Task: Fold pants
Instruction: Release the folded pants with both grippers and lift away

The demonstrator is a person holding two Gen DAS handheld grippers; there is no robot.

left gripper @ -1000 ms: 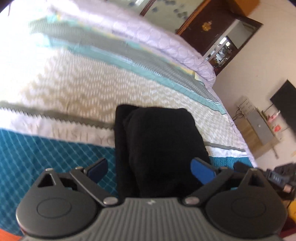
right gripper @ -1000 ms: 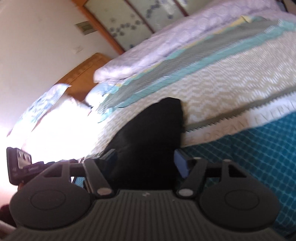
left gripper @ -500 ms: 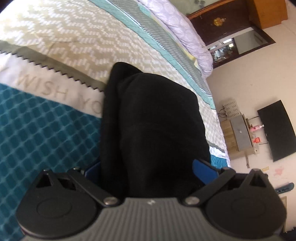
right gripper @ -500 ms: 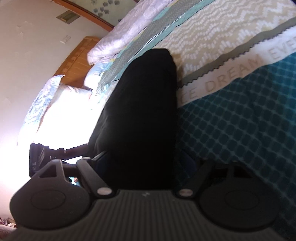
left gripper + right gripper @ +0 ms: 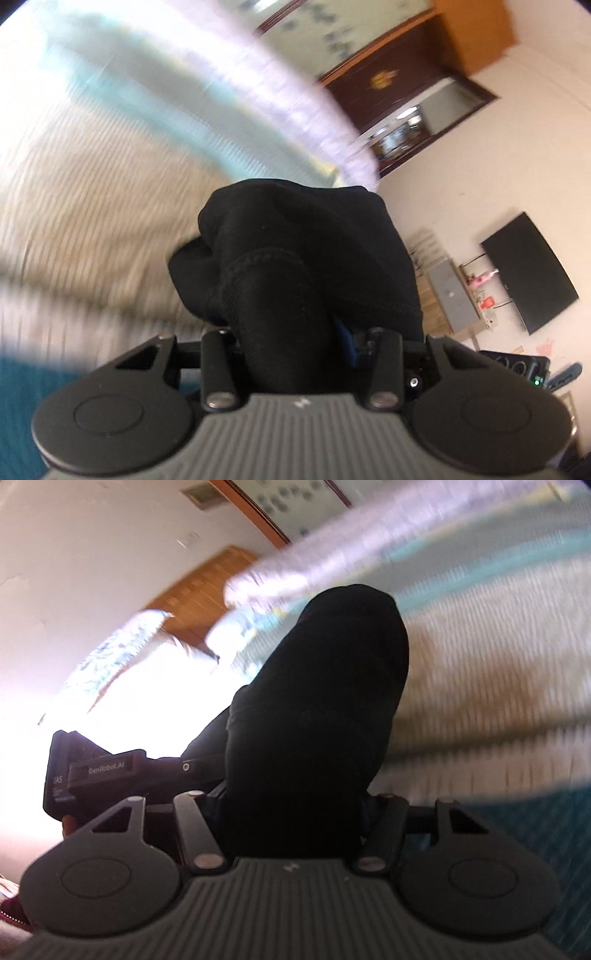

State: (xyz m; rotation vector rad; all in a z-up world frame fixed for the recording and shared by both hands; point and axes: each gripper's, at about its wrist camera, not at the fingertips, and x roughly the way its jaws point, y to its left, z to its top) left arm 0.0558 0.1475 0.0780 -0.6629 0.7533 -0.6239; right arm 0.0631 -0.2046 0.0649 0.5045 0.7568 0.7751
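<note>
The folded black pants (image 5: 303, 258) are bunched between the fingers of my left gripper (image 5: 291, 343), which is shut on their near edge and holds them lifted off the bed. In the right wrist view the same black pants (image 5: 325, 701) fill the middle, and my right gripper (image 5: 291, 812) is shut on their other near edge. The fingertips of both grippers are hidden under the cloth. The left gripper's body (image 5: 103, 771) shows at the left of the right wrist view, close beside the right one.
The bed's patterned quilt (image 5: 92, 221) with beige, teal and white bands lies blurred below. A lilac pillow roll (image 5: 295, 103) is at the bed's far end. A dark wooden cabinet (image 5: 399, 85), a wall TV (image 5: 528, 273) and a small side stand (image 5: 450, 299) are on the right.
Both grippers closed on the near edge of the pants and lifted it up off the quilt. The cloth now bunches and hangs in front; the background is blurred by motion.
</note>
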